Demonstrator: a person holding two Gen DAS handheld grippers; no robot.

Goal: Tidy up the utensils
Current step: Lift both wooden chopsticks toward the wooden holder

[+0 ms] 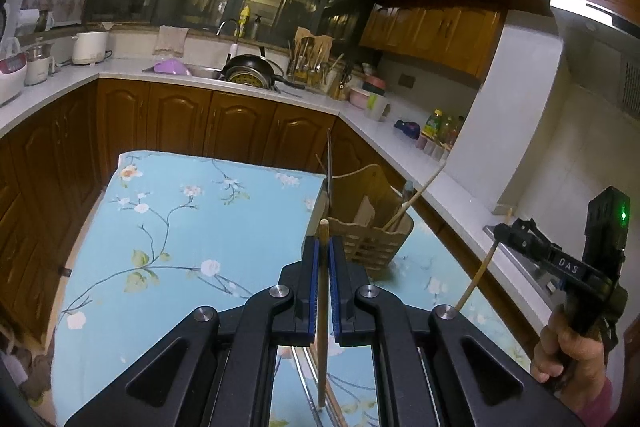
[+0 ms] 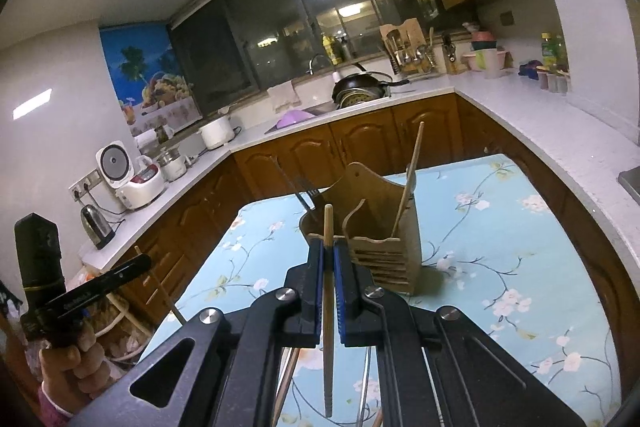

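My left gripper [image 1: 324, 247] is shut on a wooden chopstick [image 1: 322, 347] that stands upright between its blue pads, above the table. My right gripper [image 2: 328, 251] is shut the same way on a second wooden chopstick [image 2: 328, 347]. A wooden utensil holder [image 2: 384, 227] stands on the table just beyond both grippers, right of centre in the left wrist view, where the holder [image 1: 372, 231] has a slatted front. It holds a long chopstick [image 2: 412, 179], a fork [image 2: 310, 194] and a thin dark rod. More utensils [image 2: 288, 379] lie on the cloth under the grippers, partly hidden.
The table wears a light blue floral cloth [image 1: 180, 227]. Wooden kitchen cabinets and a white counter [image 1: 400, 143] wrap around it on three sides. A sink with pans [image 1: 248, 71] is at the back, and small appliances [image 2: 132, 179] stand on the left counter. A person's hand [image 1: 568, 347] holds each gripper.
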